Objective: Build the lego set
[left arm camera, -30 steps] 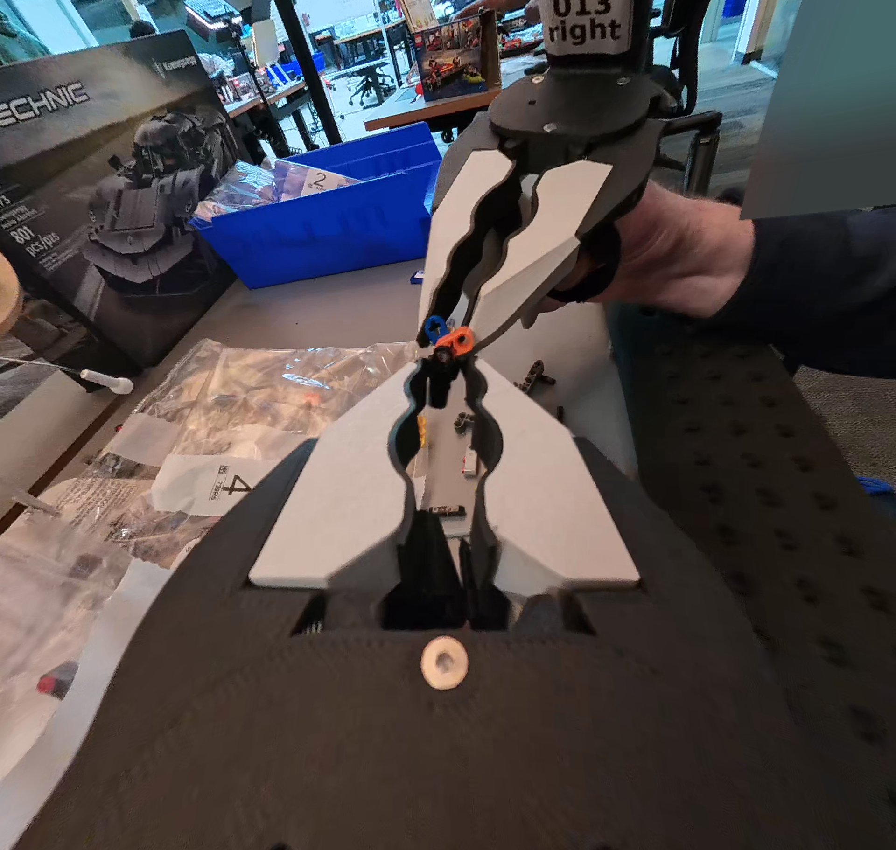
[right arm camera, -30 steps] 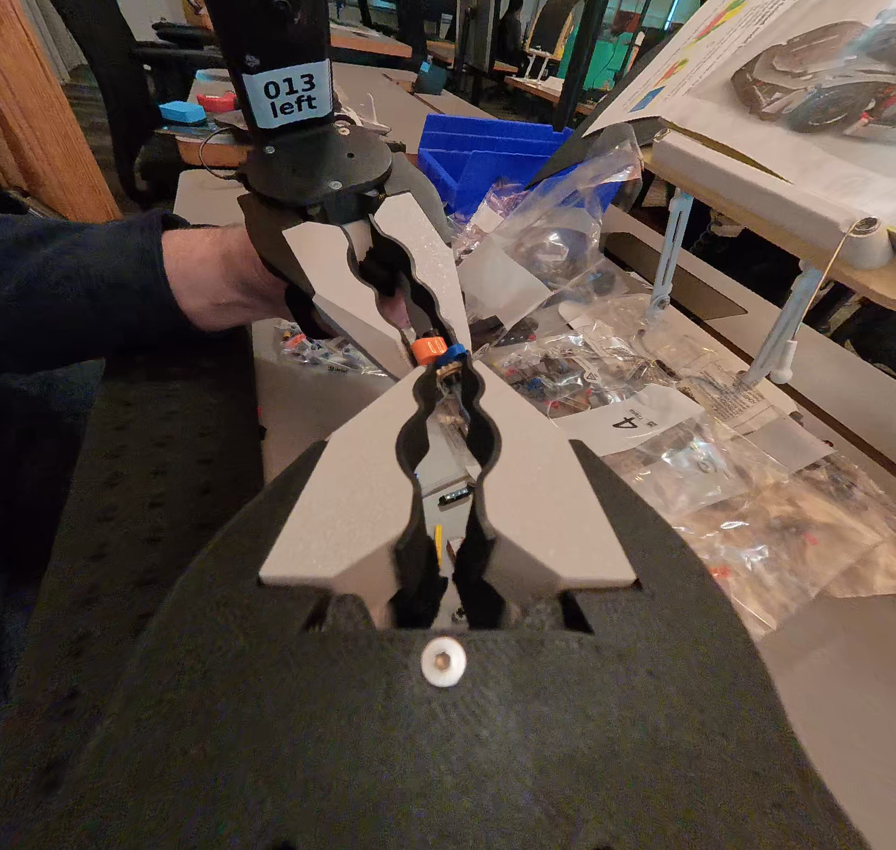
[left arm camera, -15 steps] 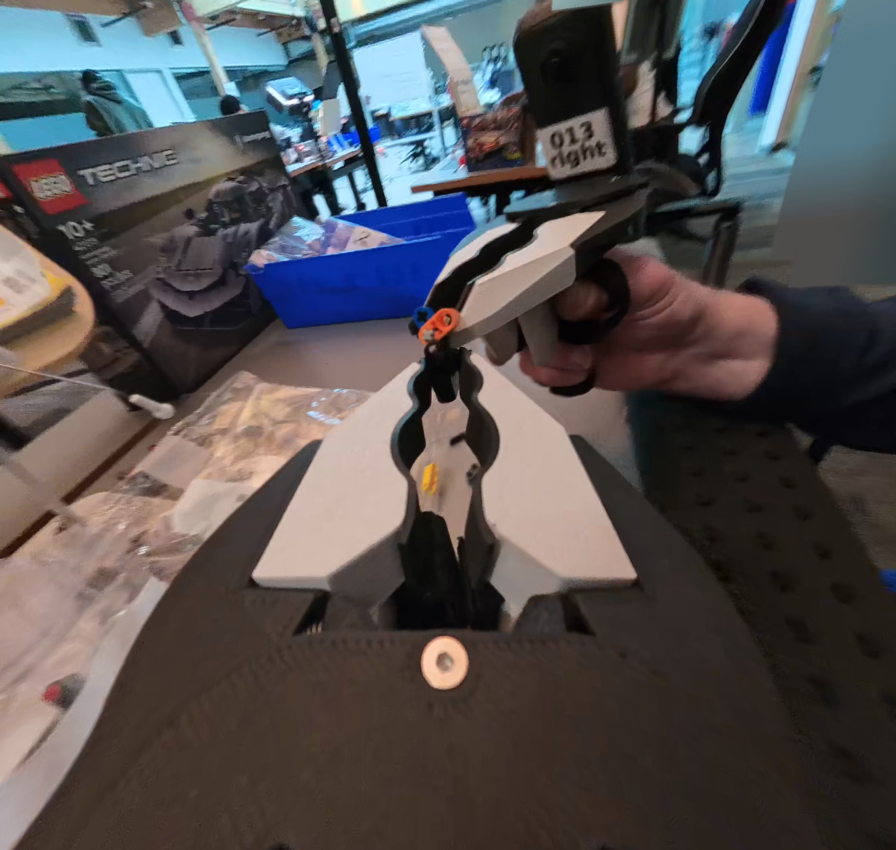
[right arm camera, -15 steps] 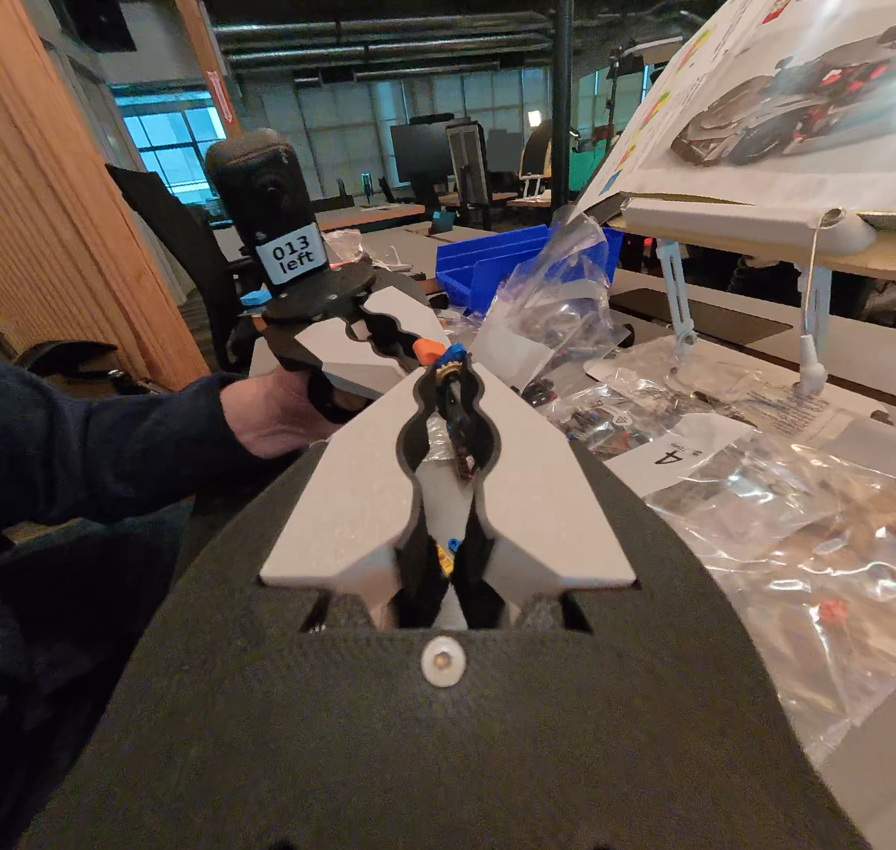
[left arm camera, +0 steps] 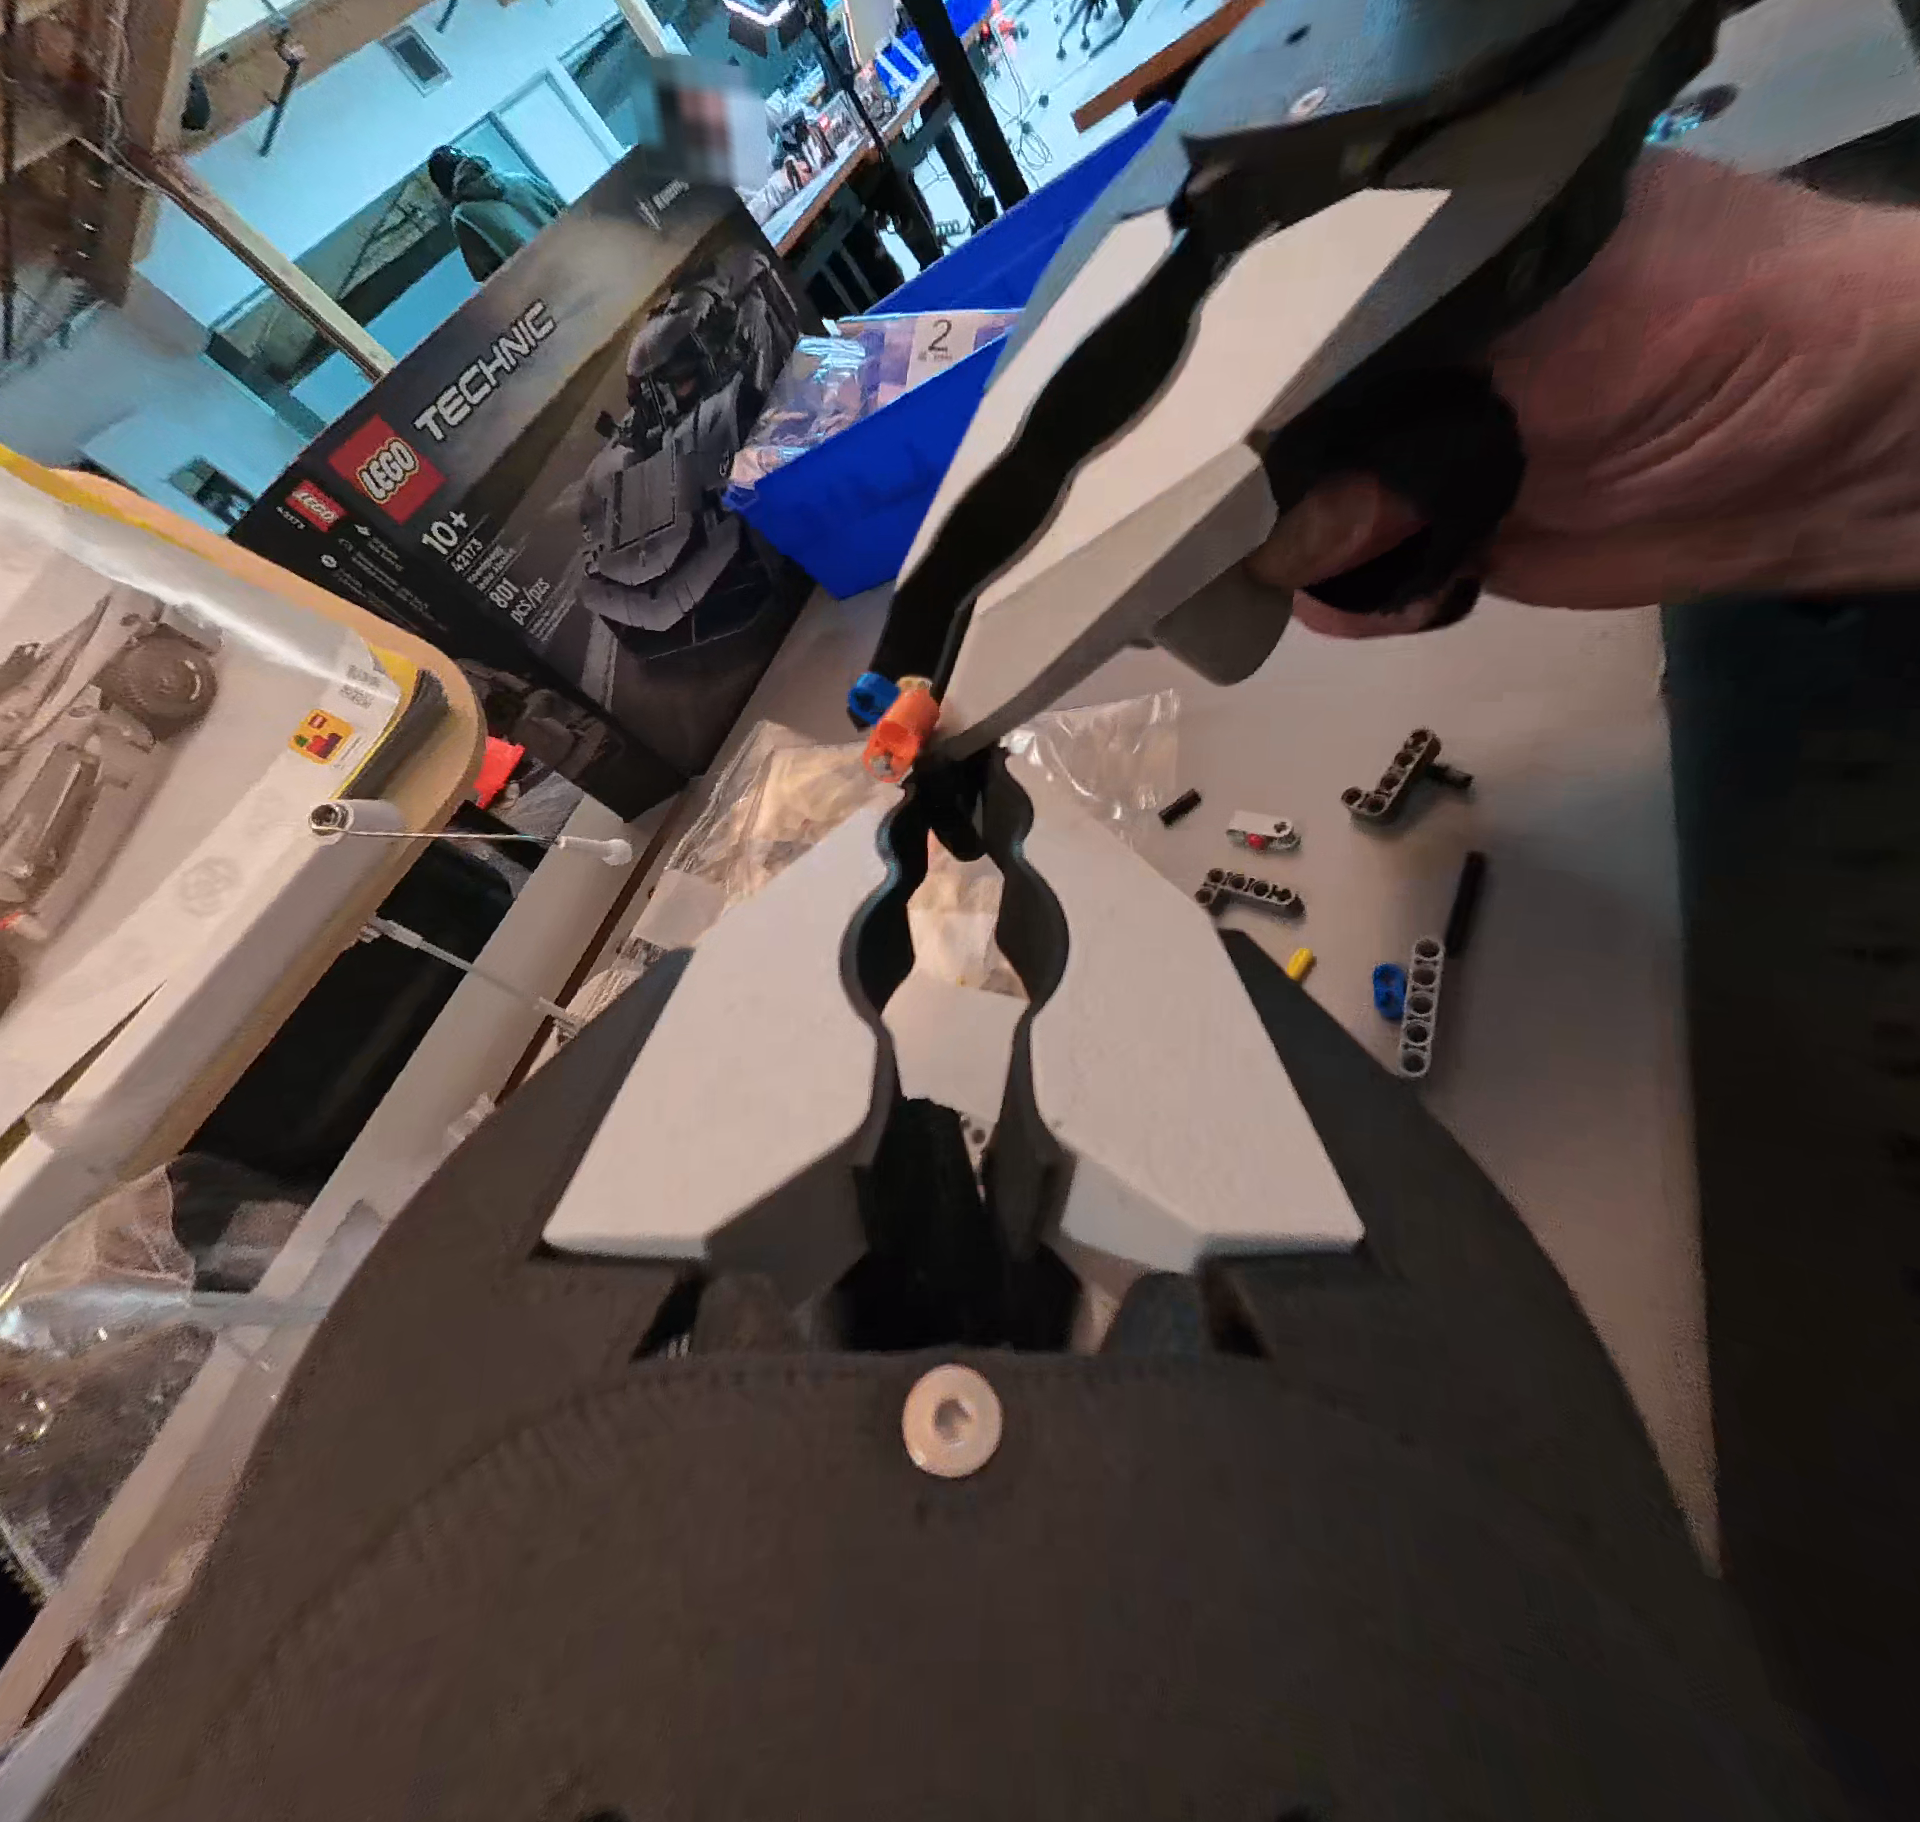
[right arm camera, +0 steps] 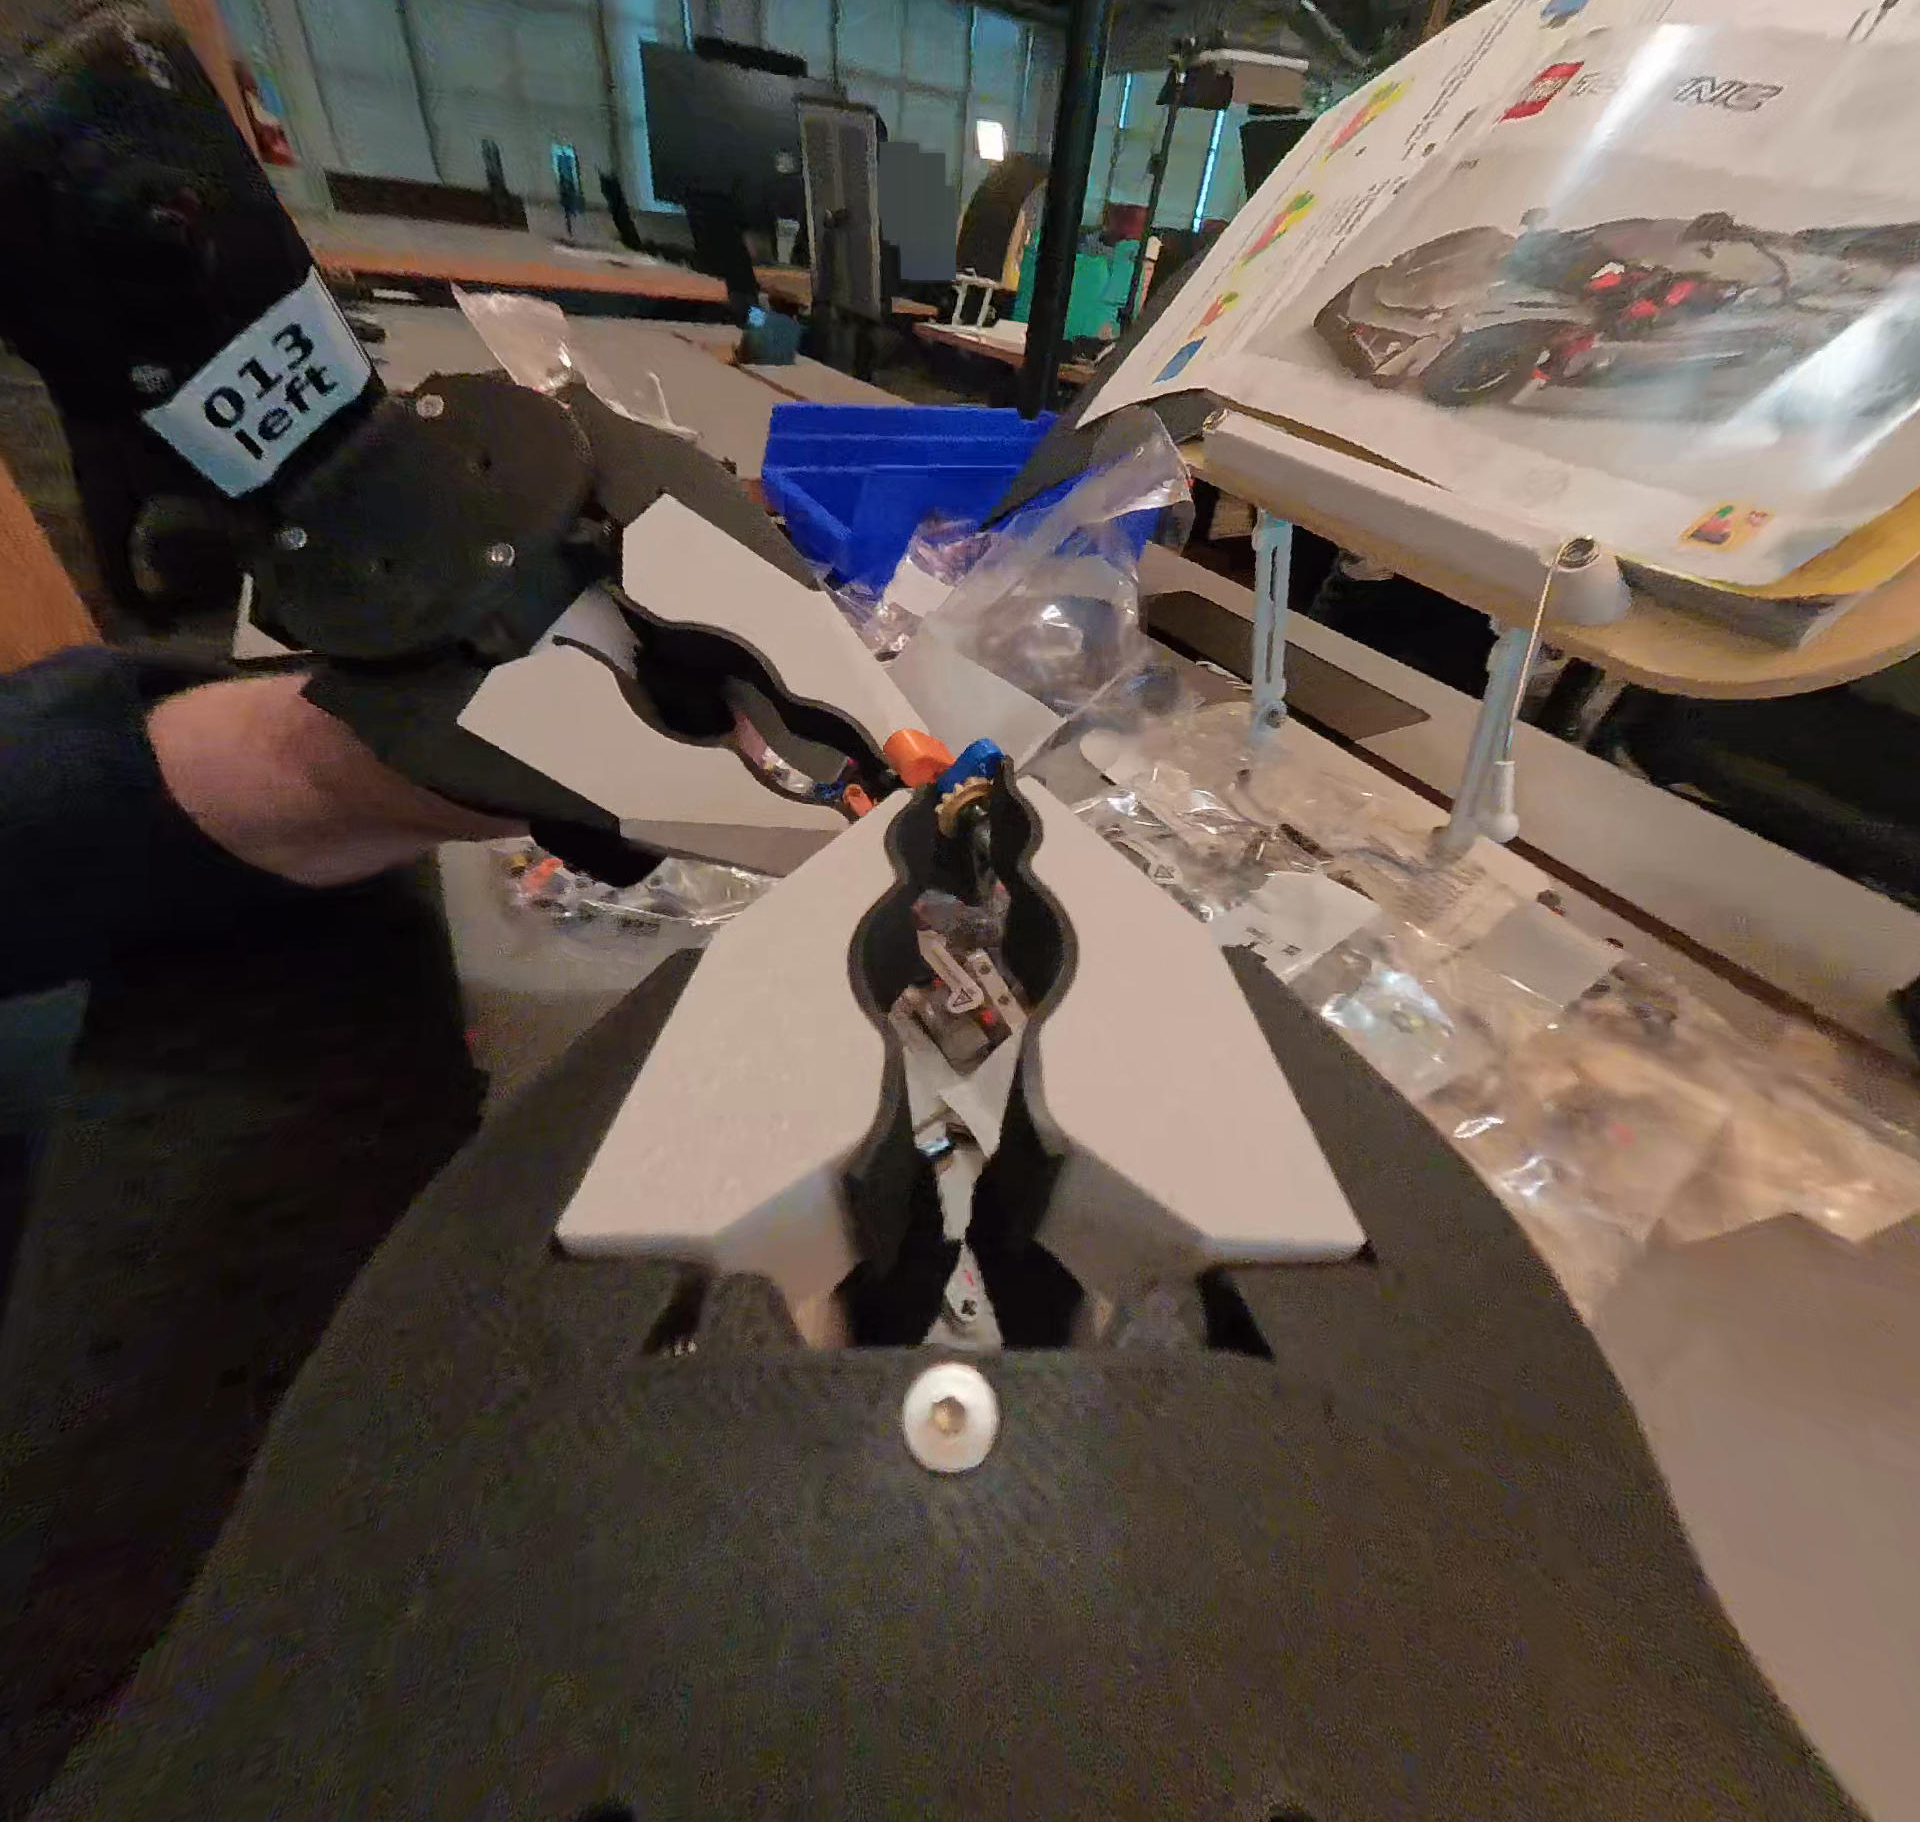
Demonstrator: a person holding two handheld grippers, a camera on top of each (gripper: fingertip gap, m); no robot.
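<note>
Tongs are both closing narrow: we are pinching a small assembly of orange (left arm camera: 896, 742) and blue plastic connectors (left arm camera: 865, 697) on a black axle between our left gripper (left arm camera: 951, 801) and right gripper (right arm camera: 961, 801), tip to tip, above the grey table (left arm camera: 1538, 837), loose pieces at three o'clock.

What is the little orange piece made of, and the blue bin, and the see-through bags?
The orange piece looks like hard, smooth plastic: bright even colour, moulded round end. The blue bin also seems rigid plastic, with a slight sheen on its straight walls. The bags look like thin clear plastic film: crinkled, glinting, with parts showing through.
</note>
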